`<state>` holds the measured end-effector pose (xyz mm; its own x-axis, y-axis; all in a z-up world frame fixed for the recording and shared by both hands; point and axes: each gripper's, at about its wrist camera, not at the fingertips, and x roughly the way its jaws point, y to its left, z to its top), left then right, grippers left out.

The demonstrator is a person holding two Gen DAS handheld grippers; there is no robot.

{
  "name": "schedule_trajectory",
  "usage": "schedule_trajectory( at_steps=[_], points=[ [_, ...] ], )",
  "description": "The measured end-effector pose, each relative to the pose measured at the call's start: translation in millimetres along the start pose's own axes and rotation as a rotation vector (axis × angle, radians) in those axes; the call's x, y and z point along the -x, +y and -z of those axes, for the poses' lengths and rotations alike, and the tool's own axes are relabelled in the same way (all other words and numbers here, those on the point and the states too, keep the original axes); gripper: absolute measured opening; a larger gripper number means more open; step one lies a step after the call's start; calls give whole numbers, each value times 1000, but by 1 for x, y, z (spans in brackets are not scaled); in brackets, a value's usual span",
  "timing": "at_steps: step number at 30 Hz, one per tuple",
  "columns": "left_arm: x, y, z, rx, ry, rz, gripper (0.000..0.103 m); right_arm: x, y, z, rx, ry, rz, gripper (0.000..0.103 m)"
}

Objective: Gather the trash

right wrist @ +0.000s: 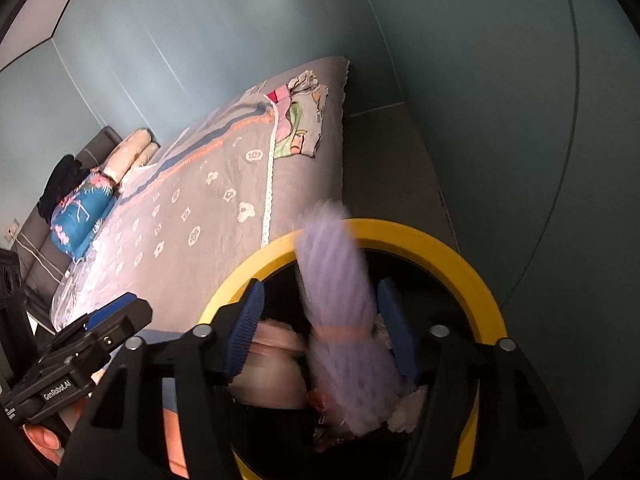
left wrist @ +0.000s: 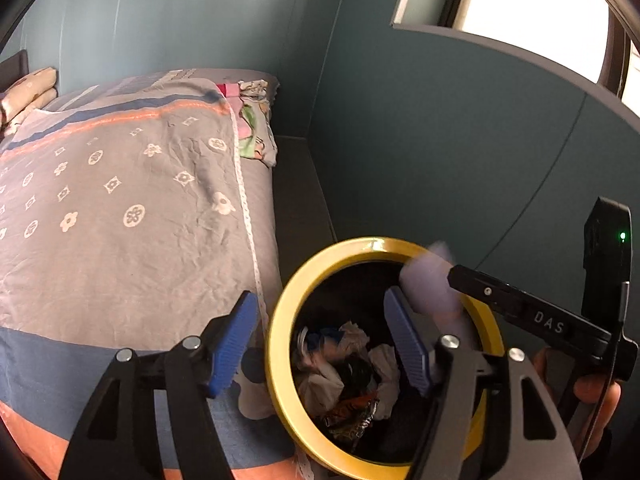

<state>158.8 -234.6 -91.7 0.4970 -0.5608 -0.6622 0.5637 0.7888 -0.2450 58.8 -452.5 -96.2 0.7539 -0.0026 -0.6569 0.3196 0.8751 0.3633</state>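
Note:
A black trash bin with a yellow rim (left wrist: 280,320) stands beside the bed, holding crumpled paper and wrappers (left wrist: 352,372). My left gripper (left wrist: 320,344) is open over the bin's left rim, holding nothing. My right gripper (right wrist: 320,328) is open above the bin's yellow rim (right wrist: 460,256). A blurred purple net-like bundle (right wrist: 344,320) with an orange band hangs between its fingers over the bin's mouth, touching neither pad clearly. The same bundle (left wrist: 432,280) shows blurred in the left wrist view, in front of the right gripper's body (left wrist: 532,316).
A bed (left wrist: 120,200) with a grey flowered cover fills the left. Pillows (right wrist: 84,208) lie at its head. A teal wall (left wrist: 440,140) runs close behind the bin, with a narrow floor strip (left wrist: 296,192) between bed and wall. A window (left wrist: 520,8) is above.

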Motion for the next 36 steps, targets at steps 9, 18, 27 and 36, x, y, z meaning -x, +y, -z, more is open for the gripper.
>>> schedule_trajectory(
  at_steps=[9,18,27,36],
  points=[
    [29,35,0,58,-42,-62,63,-5,19,-11,48,-5,-27,63],
    [90,99,24,134,-130,-220,67,-31,104,-2,225,60,-146,72],
    [170,144,43,202,-324,-351,94,-34,191,11,331,-5,-204,94],
    [248,121,61,114,-569,-527,95,26,242,38,427,-271,-227,95]
  ],
)
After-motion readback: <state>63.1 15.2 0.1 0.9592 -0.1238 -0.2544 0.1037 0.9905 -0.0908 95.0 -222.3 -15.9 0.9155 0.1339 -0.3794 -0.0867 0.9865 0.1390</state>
